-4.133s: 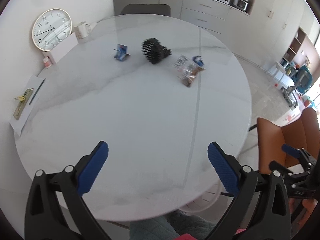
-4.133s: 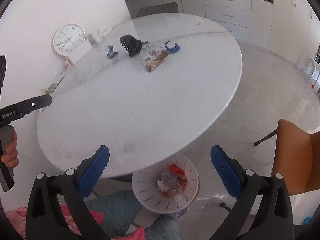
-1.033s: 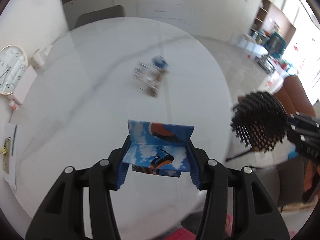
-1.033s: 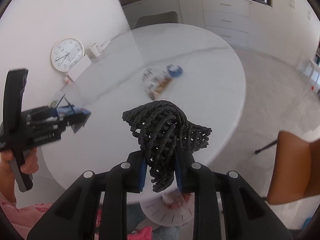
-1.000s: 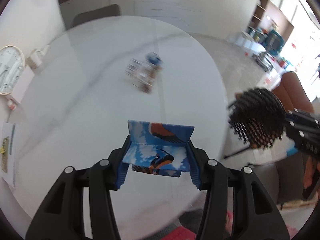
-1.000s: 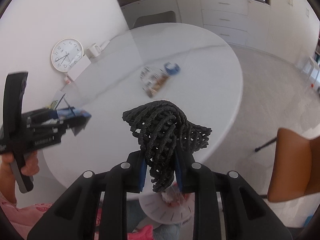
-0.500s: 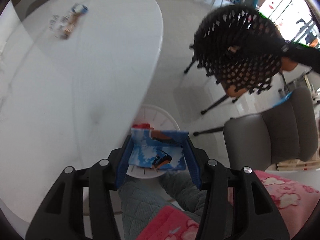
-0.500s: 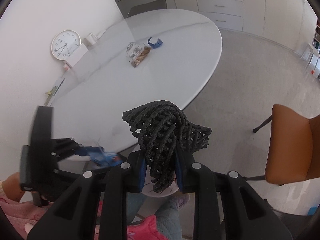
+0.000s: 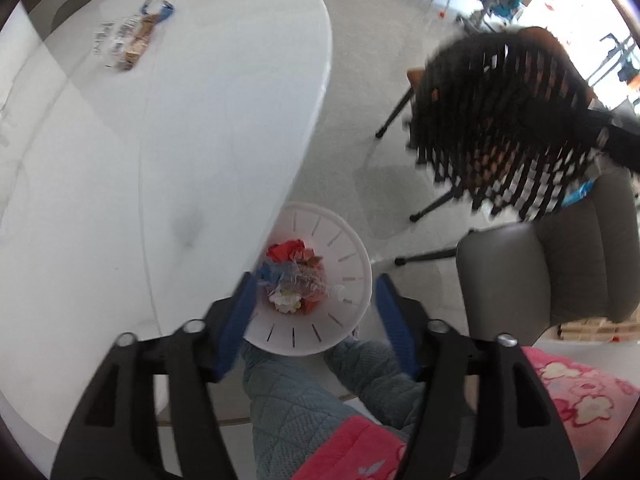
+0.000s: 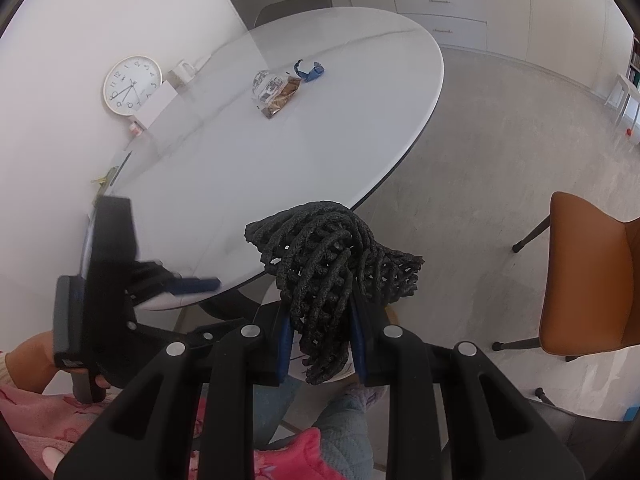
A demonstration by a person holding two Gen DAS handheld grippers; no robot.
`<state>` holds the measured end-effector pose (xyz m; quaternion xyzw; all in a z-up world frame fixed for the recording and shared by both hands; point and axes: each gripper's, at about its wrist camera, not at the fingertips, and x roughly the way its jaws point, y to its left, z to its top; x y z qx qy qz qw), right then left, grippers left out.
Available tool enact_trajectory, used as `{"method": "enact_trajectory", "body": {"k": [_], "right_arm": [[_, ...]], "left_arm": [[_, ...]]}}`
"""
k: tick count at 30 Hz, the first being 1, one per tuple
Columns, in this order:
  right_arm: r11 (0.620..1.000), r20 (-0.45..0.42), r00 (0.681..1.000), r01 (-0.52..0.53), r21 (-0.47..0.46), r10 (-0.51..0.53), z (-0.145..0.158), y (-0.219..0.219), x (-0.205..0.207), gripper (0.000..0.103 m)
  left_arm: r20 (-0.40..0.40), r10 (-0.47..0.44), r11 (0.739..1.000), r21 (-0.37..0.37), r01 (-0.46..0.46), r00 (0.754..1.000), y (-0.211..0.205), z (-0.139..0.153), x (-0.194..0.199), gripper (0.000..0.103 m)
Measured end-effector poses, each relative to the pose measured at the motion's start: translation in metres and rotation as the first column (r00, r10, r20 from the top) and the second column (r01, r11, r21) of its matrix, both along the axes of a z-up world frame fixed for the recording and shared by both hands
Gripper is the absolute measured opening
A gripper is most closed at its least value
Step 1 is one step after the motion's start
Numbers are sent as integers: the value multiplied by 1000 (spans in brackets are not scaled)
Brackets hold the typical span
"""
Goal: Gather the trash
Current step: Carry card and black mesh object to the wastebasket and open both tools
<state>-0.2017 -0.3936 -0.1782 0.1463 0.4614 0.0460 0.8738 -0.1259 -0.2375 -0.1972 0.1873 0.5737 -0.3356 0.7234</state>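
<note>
The left gripper (image 9: 314, 306), jaws opening and empty, hangs over the white bin (image 9: 344, 256) of blurred trash. The right gripper (image 10: 322, 330) pinches black foam netting (image 10: 332, 268), which hides the bin below it.

Squeezing a black net (image 10: 328, 264) tight in the right gripper (image 10: 320, 340), hanging near the white table (image 10: 280, 140), beside the left gripper (image 10: 192, 285).

A bin (image 9: 344, 280) is set on the floor just beside the near edge of the surface (image 9: 160, 160), with trash (image 9: 294, 276) inside it. Two wrappers (image 10: 276, 90) are laid near the surface's far edge, apparently touching, and a clock (image 10: 132, 85) is propped behind them to the left.
</note>
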Motion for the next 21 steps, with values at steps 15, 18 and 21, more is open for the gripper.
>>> {"method": "enact_trajectory", "body": {"k": [15, 18, 21], "right_arm": [[981, -131, 972, -196, -8, 194, -73, 55, 29, 66], [980, -161, 970, -194, -50, 184, -92, 62, 36, 78], [984, -180, 971, -168, -59, 155, -96, 61, 42, 83]], "left_arm": [[209, 299, 954, -68, -291, 931, 85, 83, 60, 95], [217, 348, 938, -66, -341, 912, 99, 86, 68, 95], [221, 383, 924, -71, -376, 897, 110, 89, 72, 95]]}}
